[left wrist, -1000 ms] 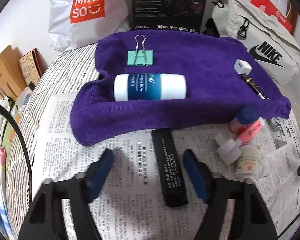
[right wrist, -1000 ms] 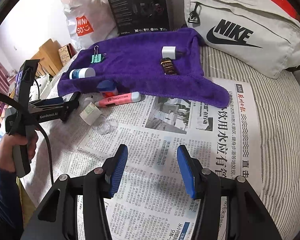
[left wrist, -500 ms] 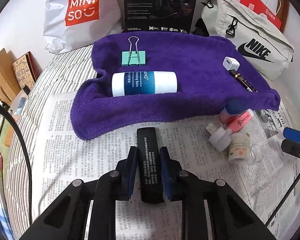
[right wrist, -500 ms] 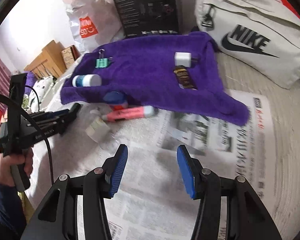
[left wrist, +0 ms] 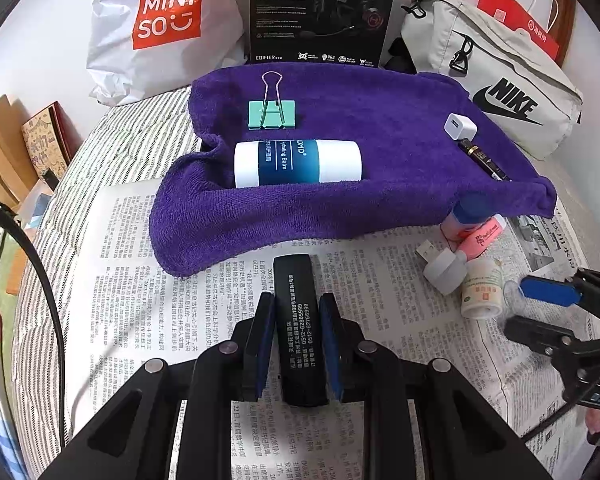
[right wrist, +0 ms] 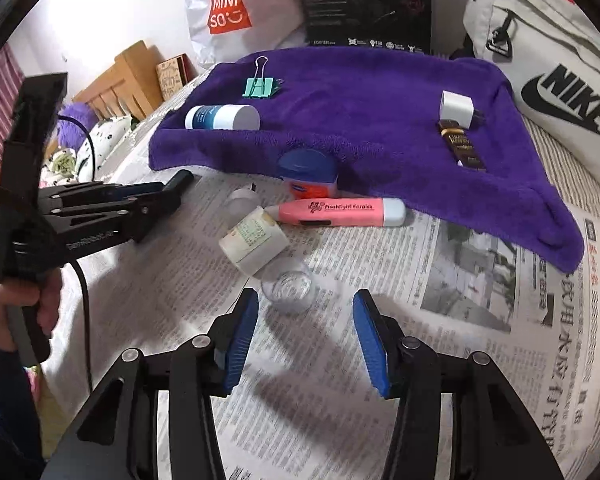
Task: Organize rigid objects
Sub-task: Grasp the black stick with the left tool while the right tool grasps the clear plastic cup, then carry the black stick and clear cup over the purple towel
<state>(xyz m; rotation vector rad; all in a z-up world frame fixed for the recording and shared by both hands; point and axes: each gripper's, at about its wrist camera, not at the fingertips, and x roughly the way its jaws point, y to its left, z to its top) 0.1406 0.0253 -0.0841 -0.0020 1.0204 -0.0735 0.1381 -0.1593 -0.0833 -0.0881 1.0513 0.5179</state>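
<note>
My left gripper (left wrist: 297, 304) is shut on a black bar (left wrist: 296, 280) with white print, which lies on the newspaper (left wrist: 140, 280) just in front of the purple towel (left wrist: 380, 120). A green binder clip (left wrist: 272, 114), a white and blue balm tube (left wrist: 298, 162), a white charger (left wrist: 460, 126) and a dark pen (left wrist: 484, 160) lie on the towel. My right gripper (right wrist: 306, 308) stands open just behind a clear cap (right wrist: 288, 292) and a small white bottle (right wrist: 254, 244). Past them lie a pink highlighter (right wrist: 340, 212) and a blue-lidded jar (right wrist: 308, 172).
A white shopping bag (left wrist: 160, 28), a black box (left wrist: 320, 12) and a pale Nike bag (left wrist: 496, 80) stand along the wall behind the towel. A wooden headboard (right wrist: 128, 76) is at the left. A white USB adapter (left wrist: 440, 264) lies by the small bottle.
My left gripper's jaws have come together on the black bar. My right gripper has moved left and lower, so the clear cap and small bottle now sit just ahead of its fingers.
</note>
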